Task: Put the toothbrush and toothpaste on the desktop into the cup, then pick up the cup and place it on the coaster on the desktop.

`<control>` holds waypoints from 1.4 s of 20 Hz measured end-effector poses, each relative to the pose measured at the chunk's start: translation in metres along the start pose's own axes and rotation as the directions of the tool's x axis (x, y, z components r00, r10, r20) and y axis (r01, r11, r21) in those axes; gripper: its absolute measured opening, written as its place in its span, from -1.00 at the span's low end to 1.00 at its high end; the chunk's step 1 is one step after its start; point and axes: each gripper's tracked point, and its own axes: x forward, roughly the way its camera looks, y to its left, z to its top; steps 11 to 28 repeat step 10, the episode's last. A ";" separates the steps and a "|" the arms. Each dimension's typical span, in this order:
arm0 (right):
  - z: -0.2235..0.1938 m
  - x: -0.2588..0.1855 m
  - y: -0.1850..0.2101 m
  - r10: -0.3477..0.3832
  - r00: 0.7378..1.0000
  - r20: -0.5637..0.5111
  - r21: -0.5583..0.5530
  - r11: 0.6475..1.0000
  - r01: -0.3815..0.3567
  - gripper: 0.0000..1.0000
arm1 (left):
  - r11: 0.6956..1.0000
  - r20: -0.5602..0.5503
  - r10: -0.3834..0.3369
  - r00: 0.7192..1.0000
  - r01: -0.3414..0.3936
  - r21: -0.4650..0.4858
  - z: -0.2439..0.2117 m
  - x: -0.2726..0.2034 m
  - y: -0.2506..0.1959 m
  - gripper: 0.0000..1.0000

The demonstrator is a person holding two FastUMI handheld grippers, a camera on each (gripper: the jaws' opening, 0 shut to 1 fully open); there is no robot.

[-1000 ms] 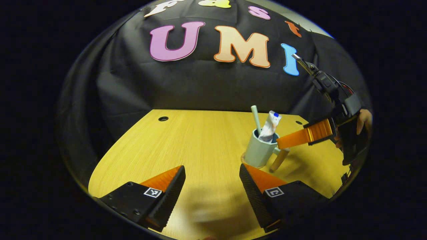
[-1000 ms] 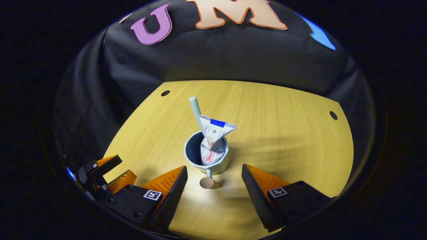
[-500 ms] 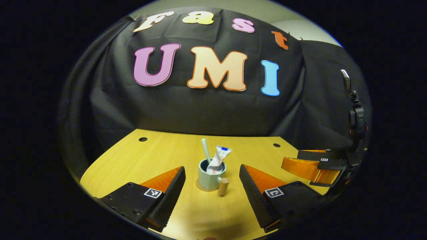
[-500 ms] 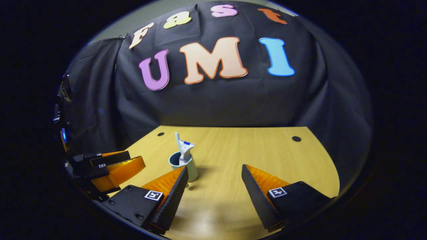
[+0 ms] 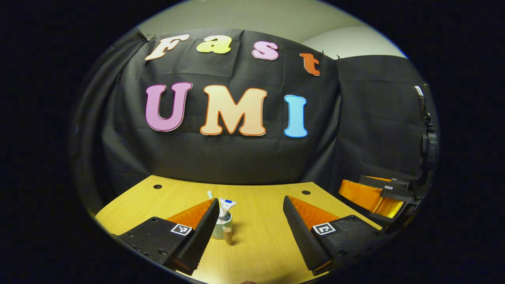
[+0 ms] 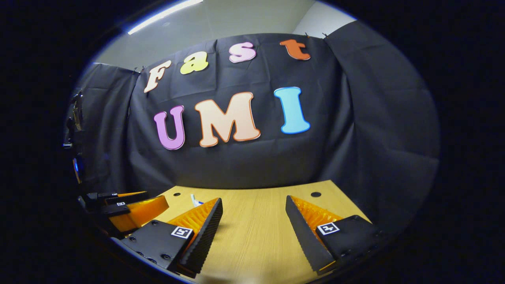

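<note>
Left gripper (image 5: 251, 221) spread wide, holding nothing; square coded tags on both fingers, no readable writing. Cup (image 5: 219, 230) with toothbrush (image 5: 210, 194) and toothpaste (image 5: 226, 205) at 11 o'clock beyond the fingertips, on the desktop (image 5: 260, 244). Right gripper (image 6: 253, 221) likewise spread, empty.

No words legible: just square coded marker tags (image 5: 181, 229) on the fingers; toothpaste tube (image 5: 226, 206) print too small.

A cup (image 5: 219, 230) holding toothbrush (image 5: 210, 194) and toothpaste (image 5: 226, 206) stands on the desktop (image 5: 256, 244), before the booth's cloth wall (image 5: 236, 157).
</note>
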 end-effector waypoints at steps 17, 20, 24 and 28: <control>0.034 -0.022 0.022 -0.052 0.993 0.101 -0.029 0.998 0.055 0.97 | 0.998 0.069 -0.057 0.996 0.054 0.044 0.032 -0.015 0.005 0.89; 0.034 -0.022 0.022 -0.052 0.993 0.101 -0.029 0.998 0.055 0.97 | 0.998 0.069 -0.057 0.996 0.054 0.044 0.032 -0.015 0.005 0.89; 0.034 -0.022 0.022 -0.052 0.993 0.101 -0.029 0.998 0.055 0.97 | 0.998 0.069 -0.057 0.996 0.054 0.044 0.032 -0.015 0.005 0.89; 0.034 -0.022 0.022 -0.052 0.993 0.101 -0.029 0.998 0.055 0.97 | 0.998 0.069 -0.057 0.996 0.054 0.044 0.032 -0.015 0.005 0.89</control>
